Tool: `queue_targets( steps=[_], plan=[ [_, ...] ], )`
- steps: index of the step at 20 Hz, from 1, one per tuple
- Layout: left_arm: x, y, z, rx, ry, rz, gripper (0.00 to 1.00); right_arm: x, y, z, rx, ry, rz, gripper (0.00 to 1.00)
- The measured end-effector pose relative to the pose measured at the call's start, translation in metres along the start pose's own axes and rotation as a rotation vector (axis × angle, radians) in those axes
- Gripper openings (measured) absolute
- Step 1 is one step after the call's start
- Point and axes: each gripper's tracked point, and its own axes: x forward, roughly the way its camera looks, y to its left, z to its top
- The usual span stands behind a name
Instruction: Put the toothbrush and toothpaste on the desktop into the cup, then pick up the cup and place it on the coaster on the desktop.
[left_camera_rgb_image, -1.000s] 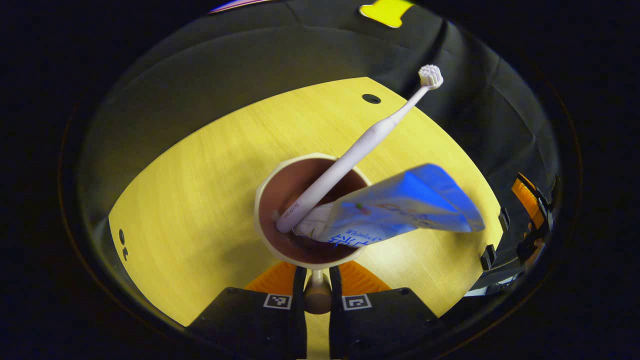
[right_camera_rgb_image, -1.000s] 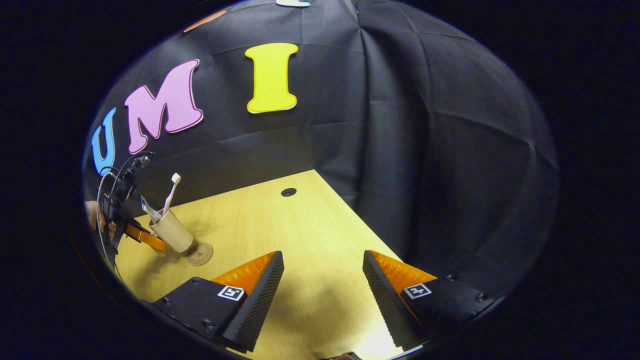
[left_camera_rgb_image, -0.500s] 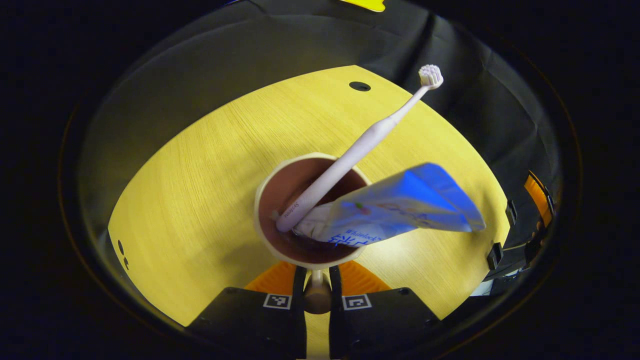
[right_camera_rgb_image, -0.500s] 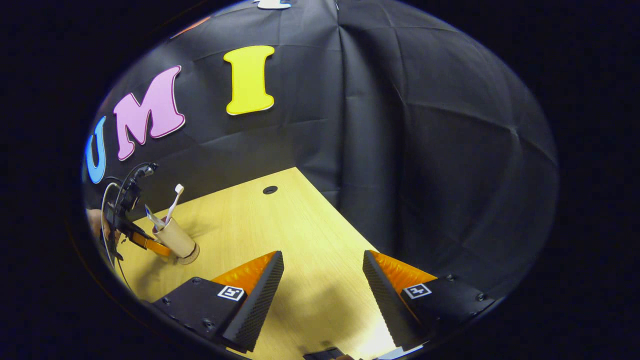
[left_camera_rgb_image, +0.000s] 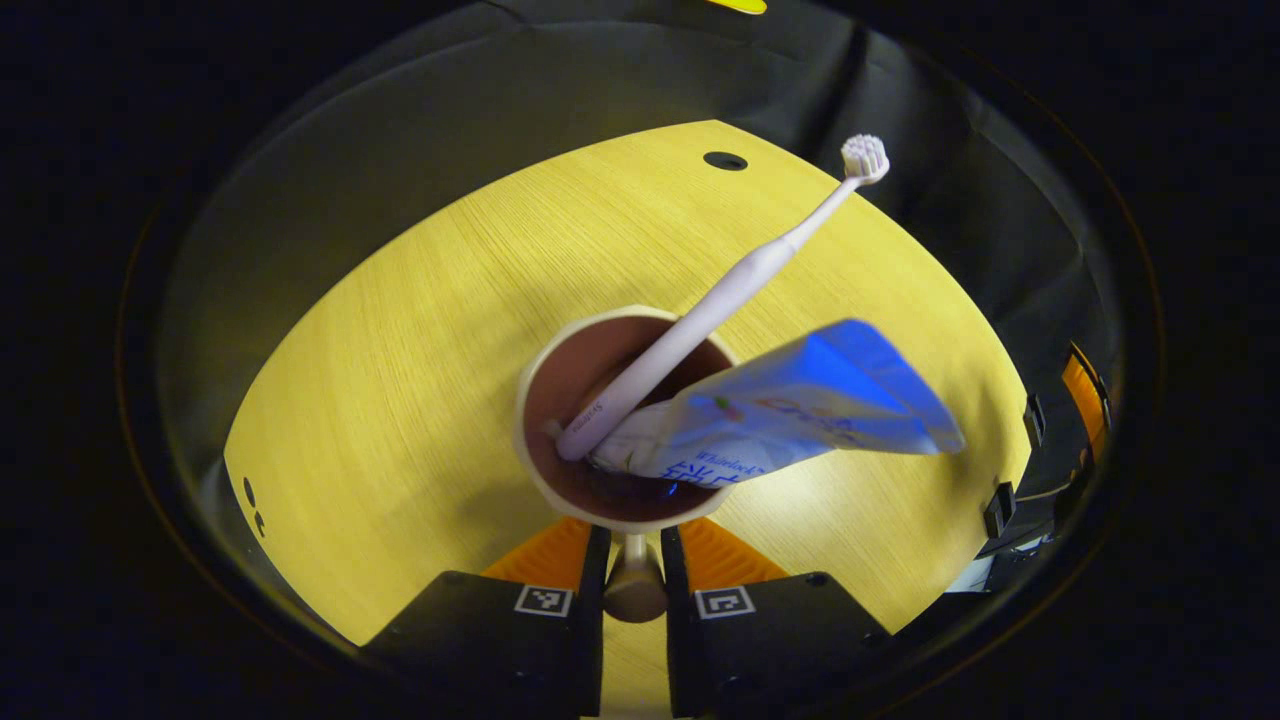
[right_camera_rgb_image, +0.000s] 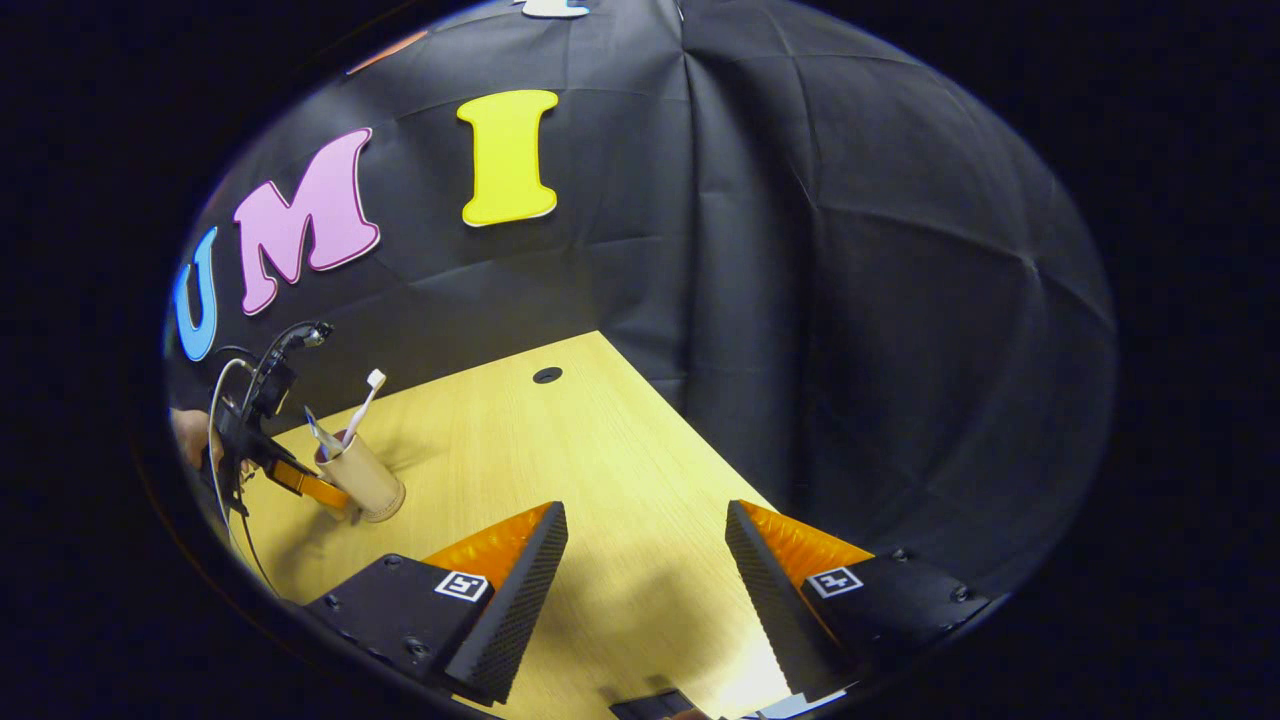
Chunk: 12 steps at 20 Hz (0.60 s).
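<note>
- We are looking at the wooden surface (right_camera_rgb_image: 560, 450), the biggest thing here, carrying the cup near its left side in the right gripper view.
- We are seeing the cup (left_camera_rgb_image: 622, 418) standing upright at the left tongs; in the right gripper view the cup (right_camera_rgb_image: 362, 480) is sitting low on the surface, probably on the coaster, though we cannot make the coaster out under it.
- We are holding the cup by its handle: the left tongs (left_camera_rgb_image: 634, 590) are pinched narrow on the small handle knob, both fingers pressing it, likely so the rim is staying free for the tall contents.
- We are seeing the left tongs (right_camera_rgb_image: 300, 482) from afar in the right gripper view, with a hand (right_camera_rgb_image: 190, 438) behind them.
- We are keeping the right tongs (right_camera_rgb_image: 645, 560) spread wide and holding nothing, hovering well apart from the cup, probably just out of the way.
- We are seeing the toothpaste (left_camera_rgb_image: 790, 415) already in the cup, cap end down, flat tail leaning out over the rim to the right.
- We are seeing the toothbrush (left_camera_rgb_image: 715, 305) in the cup too, handle end on the bottom, bristle head leaning up and away beside the tube.
- We are judging the loading done and the placing nearly done; next is likely letting go of the handle, gently, since the leaning contents could tip the cup.
</note>
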Motion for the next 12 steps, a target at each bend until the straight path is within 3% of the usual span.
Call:
queue_targets(
  steps=[4, 7, 12],
  plan=[
    [-0.04, -0.002, 0.001, -0.035, -0.091, 0.001, 0.64, -0.01, 0.012, 0.015, 0.001, -0.026, 0.028, 0.98],
    [-0.092, -0.004, -0.006, -0.098, -0.207, 0.005, 1.0, -0.025, 0.028, 0.029, -0.017, -0.058, 0.055, 0.98],
    [-0.188, -0.005, -0.033, -0.207, -0.456, 0.049, 0.98, -0.08, 0.067, 0.046, -0.031, -0.095, 0.131, 0.98]
  ],
)
